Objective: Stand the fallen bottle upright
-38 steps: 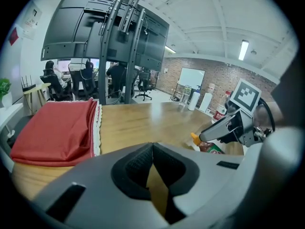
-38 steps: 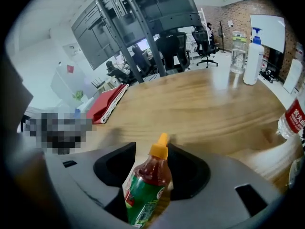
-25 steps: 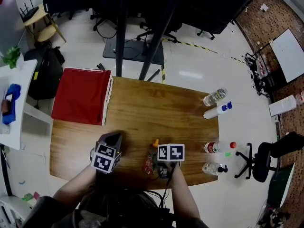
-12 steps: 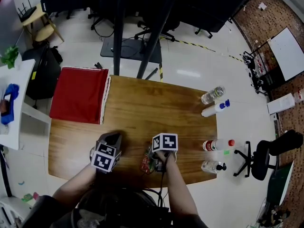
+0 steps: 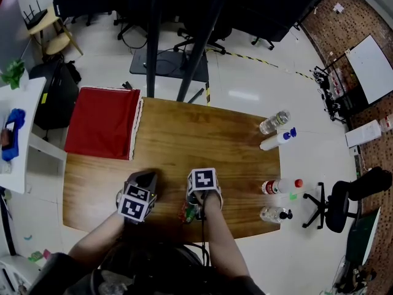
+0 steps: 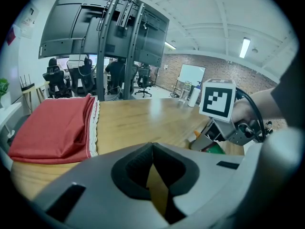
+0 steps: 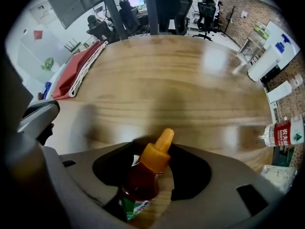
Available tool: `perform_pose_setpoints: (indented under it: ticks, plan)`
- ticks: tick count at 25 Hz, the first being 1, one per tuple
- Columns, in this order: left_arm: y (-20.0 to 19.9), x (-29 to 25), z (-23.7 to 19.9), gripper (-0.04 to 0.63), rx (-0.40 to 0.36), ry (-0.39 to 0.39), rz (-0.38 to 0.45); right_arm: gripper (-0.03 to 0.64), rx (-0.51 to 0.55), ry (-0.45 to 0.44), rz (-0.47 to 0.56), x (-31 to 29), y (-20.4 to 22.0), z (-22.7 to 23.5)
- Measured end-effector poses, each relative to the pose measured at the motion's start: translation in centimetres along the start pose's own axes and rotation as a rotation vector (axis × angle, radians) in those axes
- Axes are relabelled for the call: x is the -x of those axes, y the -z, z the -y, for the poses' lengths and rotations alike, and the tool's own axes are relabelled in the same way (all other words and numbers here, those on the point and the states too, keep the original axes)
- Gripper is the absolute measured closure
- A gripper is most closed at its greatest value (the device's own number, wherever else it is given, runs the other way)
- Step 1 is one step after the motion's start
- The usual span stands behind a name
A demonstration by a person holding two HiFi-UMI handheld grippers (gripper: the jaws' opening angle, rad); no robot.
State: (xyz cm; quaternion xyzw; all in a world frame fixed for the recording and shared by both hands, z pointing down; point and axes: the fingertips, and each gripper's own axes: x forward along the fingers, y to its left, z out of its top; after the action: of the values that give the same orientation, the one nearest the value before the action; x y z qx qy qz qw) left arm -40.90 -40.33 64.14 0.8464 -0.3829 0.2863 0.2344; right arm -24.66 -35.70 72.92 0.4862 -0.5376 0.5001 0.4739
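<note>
Sauce bottle, dark red contents, green label, orange nozzle cap: located close to the near edge of the bench, roughly midway along it, largely covered from above by the right claw. It is tilted, with the nozzle aimed toward the far edge.

Right claw: pointed down over the bottle, jaws closing, with the bottle's neck and shoulder between them. A firm clamp is not evident; the pads appear short of pressing on it.

Left claw: just to the left of the right claw at the near edge, jaws clenched tip to tip, nothing between them, only bare wood showing through the slit beneath.

Other items: folded red cloth at the far left corner, overhanging the left edge. Four further bottles lie along the right edge, well apart from both claws.
</note>
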Motion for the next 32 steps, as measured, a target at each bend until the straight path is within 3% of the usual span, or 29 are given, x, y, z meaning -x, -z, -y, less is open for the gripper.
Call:
perform_pose_setpoints:
  ticks: [7,13,21,27,32]
  plan:
    - [-0.2,0.1,0.6,0.564,-0.010,0.004,0.002,0.389,-0.048,-0.026,0.040,0.4,-0.2,0.4]
    - [-0.2,0.2,0.7,0.563,-0.013,0.001,0.000,0.425,-0.126,-0.166,0.115,0.7,0.1,0.8]
    - [-0.1,0.6,0.7,0.564,-0.011,-0.001,0.000,0.430,-0.155,-0.252,0.215,2.9,0.9,0.4]
    - [-0.1,1.1,1.1,0.564,-0.004,0.007,0.002,0.431,-0.156,-0.316,0.340,6.4,1.6,-0.8]
    - [-0.3,1.2,1.4,0.565,-0.008,0.008,0.022,0.433,-0.100,-0.383,0.526,10.5,1.4,-2.6]
